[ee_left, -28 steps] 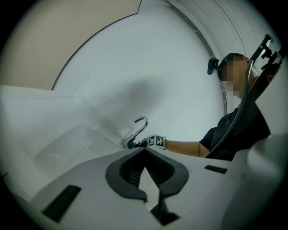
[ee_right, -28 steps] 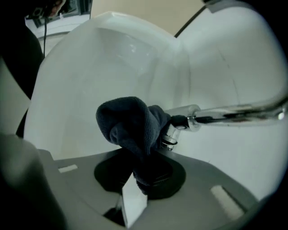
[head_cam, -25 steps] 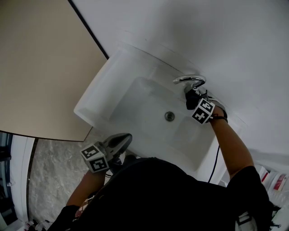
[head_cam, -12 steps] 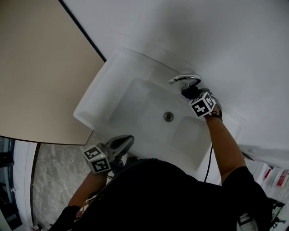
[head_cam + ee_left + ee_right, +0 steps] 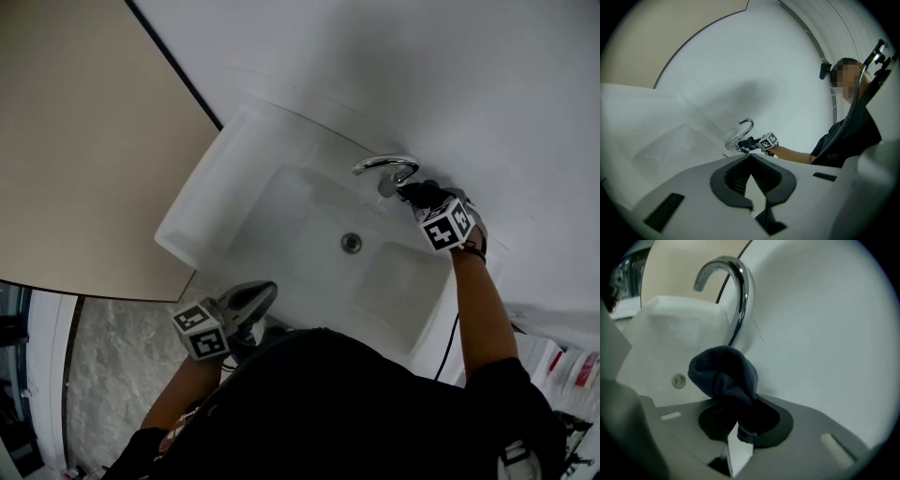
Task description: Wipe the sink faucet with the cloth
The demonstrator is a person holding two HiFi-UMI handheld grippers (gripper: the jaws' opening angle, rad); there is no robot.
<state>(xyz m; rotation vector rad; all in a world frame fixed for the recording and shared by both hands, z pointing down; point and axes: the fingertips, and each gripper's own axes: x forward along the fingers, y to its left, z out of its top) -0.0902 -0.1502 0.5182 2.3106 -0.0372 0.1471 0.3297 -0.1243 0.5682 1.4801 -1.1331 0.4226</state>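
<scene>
The chrome, hook-shaped faucet (image 5: pixel 386 167) stands at the back rim of the white sink (image 5: pixel 272 187). My right gripper (image 5: pixel 422 197) is just right of the faucet's base, shut on a bunched dark blue cloth (image 5: pixel 415 193). In the right gripper view the cloth (image 5: pixel 724 376) bulges out of the jaws in front of the faucet (image 5: pixel 738 291)'s lower stem; whether it touches the stem I cannot tell. My left gripper (image 5: pixel 255 296) hangs shut and empty off the sink's near edge. From its own view the left gripper (image 5: pixel 751 183) faces the faucet (image 5: pixel 745 127) across the basin.
A drain (image 5: pixel 352 243) sits mid-basin. A white wall (image 5: pixel 422 66) rises close behind the faucet. A beige panel (image 5: pixel 84 141) fills the left side, with marbled floor (image 5: pixel 112 356) below it. Small packages (image 5: pixel 572 370) lie at the far right.
My right gripper has lifted with the cloth and rolled, shifting from below the spout to the right of the faucet's base. The left gripper has stayed put.
</scene>
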